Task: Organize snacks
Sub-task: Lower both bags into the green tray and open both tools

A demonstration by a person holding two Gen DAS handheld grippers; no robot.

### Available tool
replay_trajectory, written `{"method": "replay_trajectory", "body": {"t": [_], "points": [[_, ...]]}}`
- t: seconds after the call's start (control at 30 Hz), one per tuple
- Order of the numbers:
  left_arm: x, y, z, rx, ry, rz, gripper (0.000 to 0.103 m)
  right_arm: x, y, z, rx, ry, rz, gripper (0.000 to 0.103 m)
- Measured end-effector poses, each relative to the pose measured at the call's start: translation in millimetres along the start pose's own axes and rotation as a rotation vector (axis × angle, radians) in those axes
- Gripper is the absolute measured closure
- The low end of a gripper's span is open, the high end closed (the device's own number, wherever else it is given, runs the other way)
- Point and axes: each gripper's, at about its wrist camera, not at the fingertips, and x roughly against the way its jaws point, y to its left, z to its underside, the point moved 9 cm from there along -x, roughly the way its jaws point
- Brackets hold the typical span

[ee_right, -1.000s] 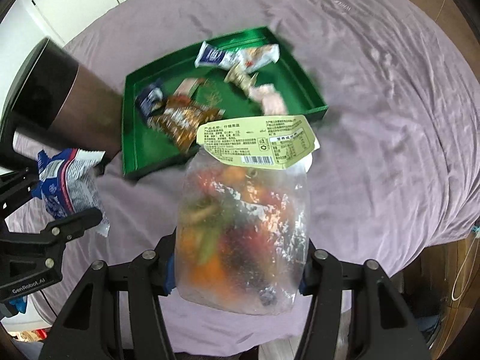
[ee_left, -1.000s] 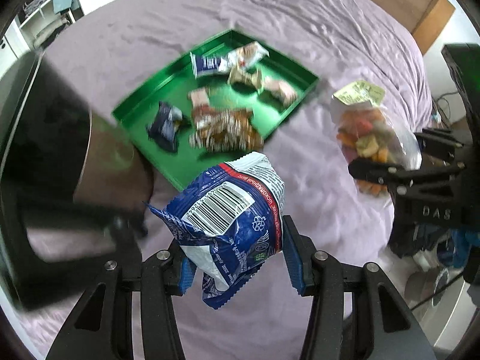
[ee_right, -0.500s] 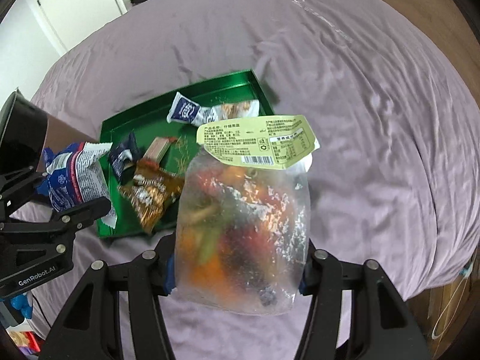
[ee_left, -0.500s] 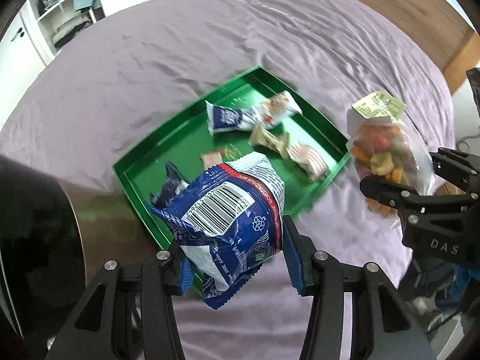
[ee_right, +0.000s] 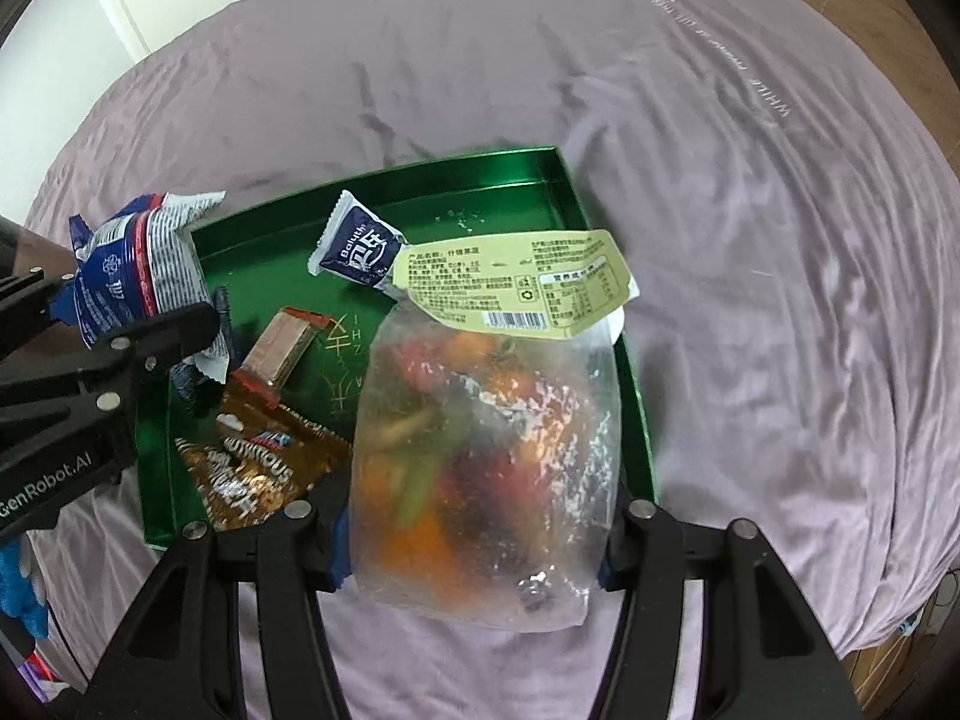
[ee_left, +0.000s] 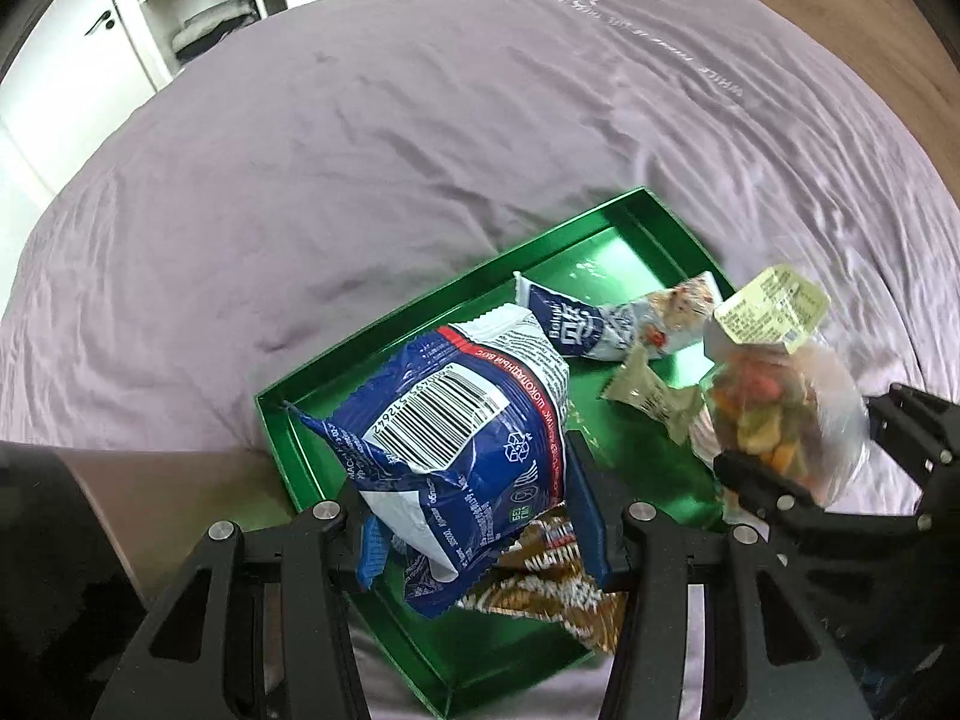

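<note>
Both held packets now over tray (ee_left: 384,324), gold wrapper (ee_left: 558,594) half-hidden.

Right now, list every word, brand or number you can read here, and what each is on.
"GenRobot.AI": black body of the left gripper.
"Balyth": small navy-and-white snack packet in the green metal tray.
"NUTRITIOUS": shiny brown snack bag.
Barcode digits on the blue crinkled packet and print on the clear bag's yellow label: too small.
</note>
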Motion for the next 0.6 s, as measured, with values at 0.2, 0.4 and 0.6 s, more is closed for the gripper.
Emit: {"method": "replay_trajectory", "body": {"t": [0.2, 0.4, 0.6], "points": [[-20, 1, 0, 0.018, 0.028, -0.005, 0.059, -12, 1, -3, 0.007, 0.008, -0.002, 0.020], [-29, -5, 2, 0.009, 0.038, 0.000, 0.059, -19, -1, -5, 0.015, 0.011, -0.001, 0.019], [-39, -7, 3, 0.009, 0.052, -0.003, 0.059, -26, 0, -7, 0.015, 0.015, -0.001, 0.018]]}}
